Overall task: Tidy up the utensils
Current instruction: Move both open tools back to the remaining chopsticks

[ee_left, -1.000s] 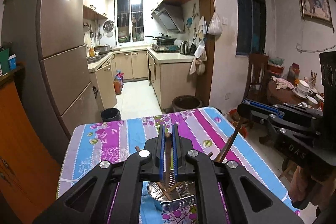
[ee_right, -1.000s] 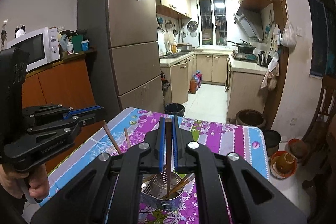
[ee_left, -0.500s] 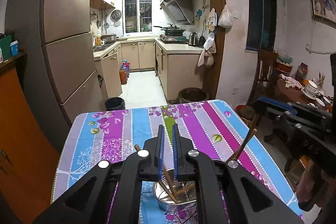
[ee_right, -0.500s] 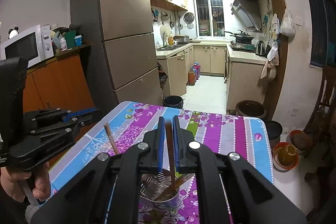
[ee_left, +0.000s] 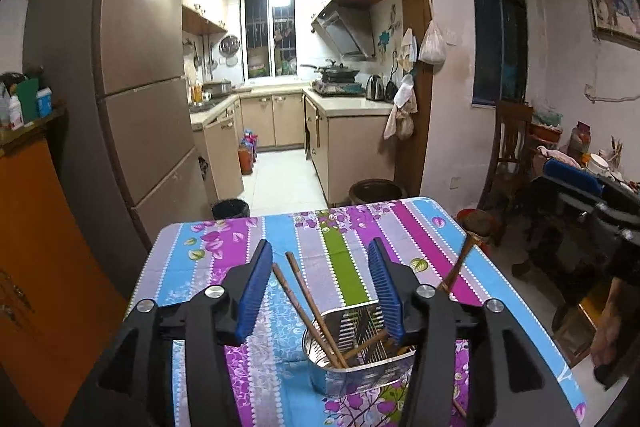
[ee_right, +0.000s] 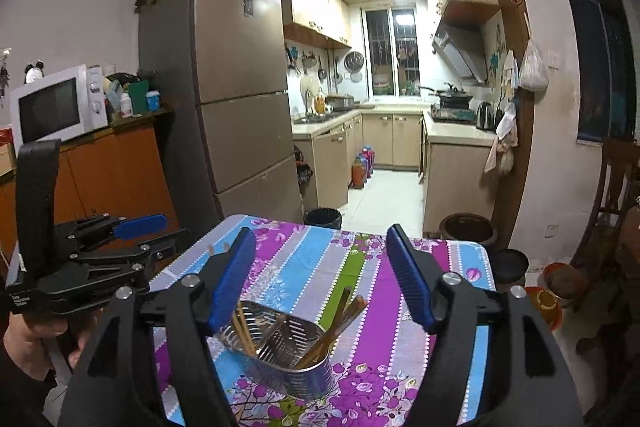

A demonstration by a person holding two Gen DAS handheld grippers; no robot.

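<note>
My left camera looks down the counter [ee_left: 248,243] with its striped floral cloth and catches my right tongs [ee_left: 576,183] out at the right edge, over the floor beside the counter. My right camera shows the reverse: my left tongs [ee_right: 136,227] at the left edge with my hand [ee_right: 30,341] wrapped round the grip, and the white microwave [ee_right: 56,105] on the orange cabinet, which the left view does not reach.

The perforated metal utensil holder [ee_left: 360,367] stands on the cloth just below both pairs of tongs. Wooden chopsticks [ee_left: 304,303] lean in it. From the left view two long ones slant up and to the left out of the holder, shorter ones lie low inside, and one more stick [ee_left: 456,267] rises past my right-hand finger. From the right view the sticks split into two bunches, one at the left end of the holder and one fanning up to the right.

Both tongs have just been opening. My left tongs [ee_left: 320,291] stand about half apart; the two slanted chopsticks pass between the blue pads [ee_left: 254,291] without touching them. My right tongs [ee_right: 320,279] stand wider, nothing gripped, the holder showing in the gap. Both point forward and slightly down over the holder.
</note>
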